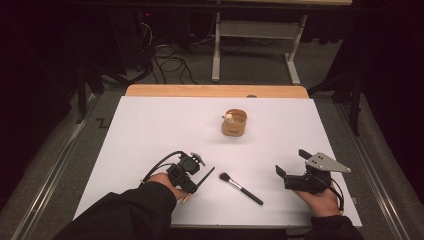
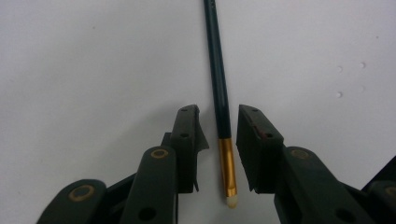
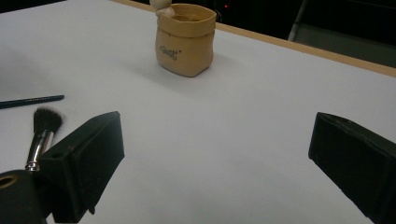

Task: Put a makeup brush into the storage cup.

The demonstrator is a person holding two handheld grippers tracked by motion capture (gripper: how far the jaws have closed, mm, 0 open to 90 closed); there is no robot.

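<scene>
High view, left gripper [image 1: 192, 176]: near the front edge of the white board [image 1: 150, 130], left of middle, over a thin dark brush [image 1: 205, 178] slanting from front-left to back-right.
High view, neighbours: a fluffy makeup brush [image 1: 240, 188] just to the right, bristles toward the thin brush; a tan cup [image 1: 234, 123] well back, near the middle.
High view, right gripper [image 1: 292, 170]: near the front right corner, jaws apart, holding nothing.
Left gripper view, left gripper [image 2: 219, 135]: jaws open, one either side of the thin dark brush [image 2: 219, 93] at the gold ferrule [image 2: 227, 165], not yet touching it.
Left gripper view, long axis: straight along the gap, pale tip nearest the camera, handle running away.
Right gripper view, right gripper [image 3: 215, 154]: wide open, pointed at the tan cup [image 3: 185, 39]; makeup brush [image 3: 42, 130] off to one side.
Nearer hand: left; likely only a closing squeeze needed.
</scene>
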